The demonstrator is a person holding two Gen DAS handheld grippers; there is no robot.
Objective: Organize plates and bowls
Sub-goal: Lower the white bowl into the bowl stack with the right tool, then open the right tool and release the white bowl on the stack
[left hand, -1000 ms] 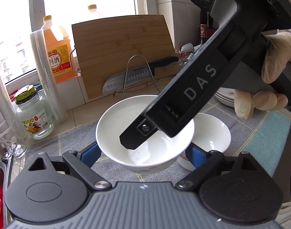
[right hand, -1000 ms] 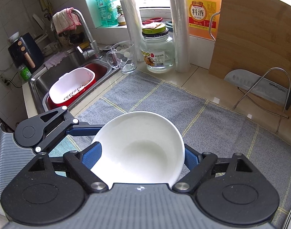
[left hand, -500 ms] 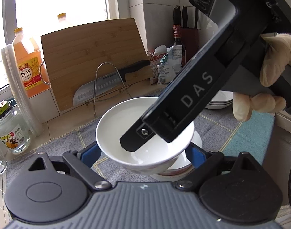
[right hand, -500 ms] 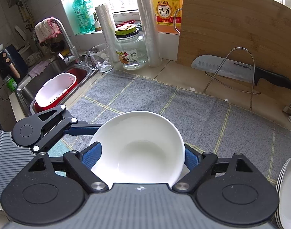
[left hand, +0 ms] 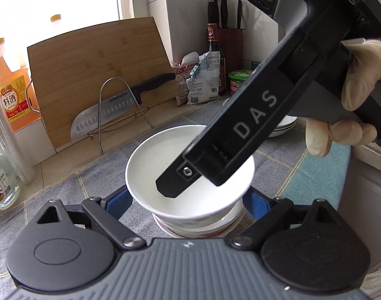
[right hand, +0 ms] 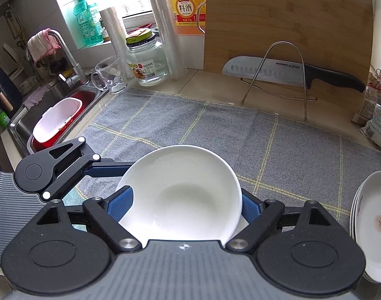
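A plain white bowl hangs between the blue pads of my left gripper, which is shut on its sides. The same bowl also sits in my right gripper, whose pads press on its rim from both sides. In the left wrist view the right gripper slants down over the bowl, held by a gloved hand. Directly under the bowl is a low stack of bowls with red trim; whether they touch I cannot tell. A stack of white plates lies to the right.
A grey checked mat covers the counter. At the back stand a cutting board, a cleaver on a wire rack, a glass jar, a mug and bottles. The sink with a white basket is at the left.
Both grippers have carried the white bowl to the right across the mat. The other bowl, earlier to its right, now lies directly beneath it.
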